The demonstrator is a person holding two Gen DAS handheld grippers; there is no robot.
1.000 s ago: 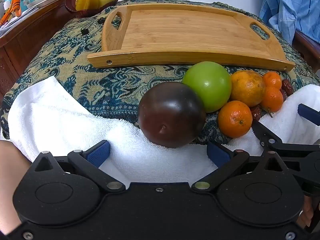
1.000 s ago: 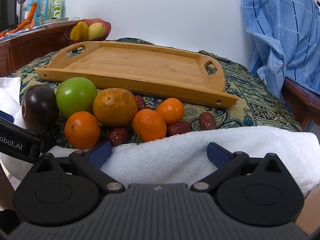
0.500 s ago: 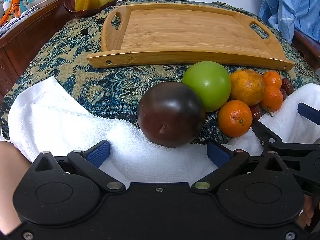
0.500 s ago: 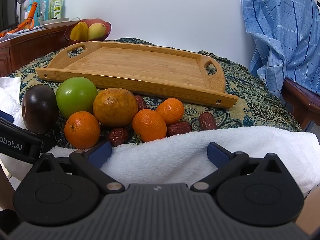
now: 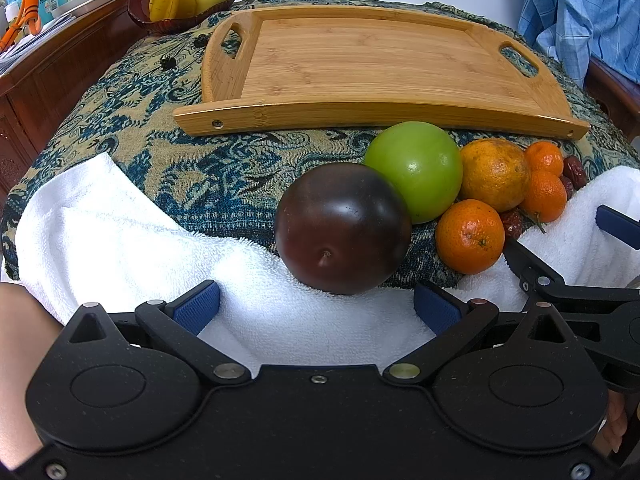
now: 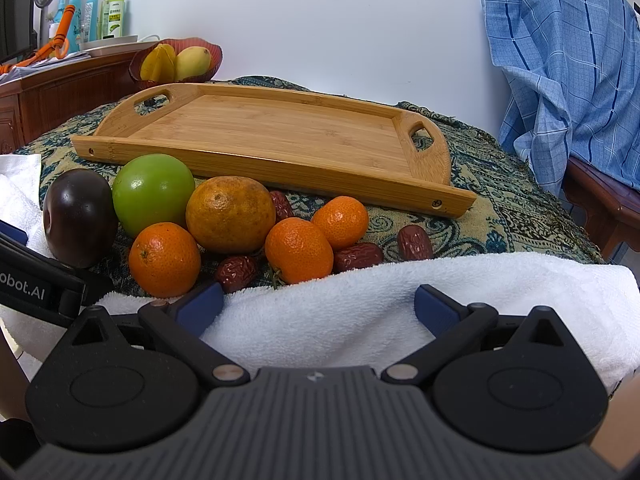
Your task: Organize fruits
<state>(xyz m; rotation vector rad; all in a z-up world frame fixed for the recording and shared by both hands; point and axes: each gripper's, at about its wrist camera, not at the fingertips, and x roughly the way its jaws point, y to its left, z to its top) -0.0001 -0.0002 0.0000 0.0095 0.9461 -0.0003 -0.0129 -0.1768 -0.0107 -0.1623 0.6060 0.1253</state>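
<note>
Beyond both grippers the bamboo tray is lying bare, while the dark plum is sitting just ahead of the spread, empty left gripper and small tangerines are resting just ahead of the equally spread, empty right gripper.

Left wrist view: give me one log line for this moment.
left tongs open, over white towel | dark purple round fruit just ahead | right tongs open | bamboo tray holds no fruit

The left gripper rests wide open over a white towel, a dark plum just ahead touching a green apple, with oranges alongside and a bare bamboo tray beyond.
</note>
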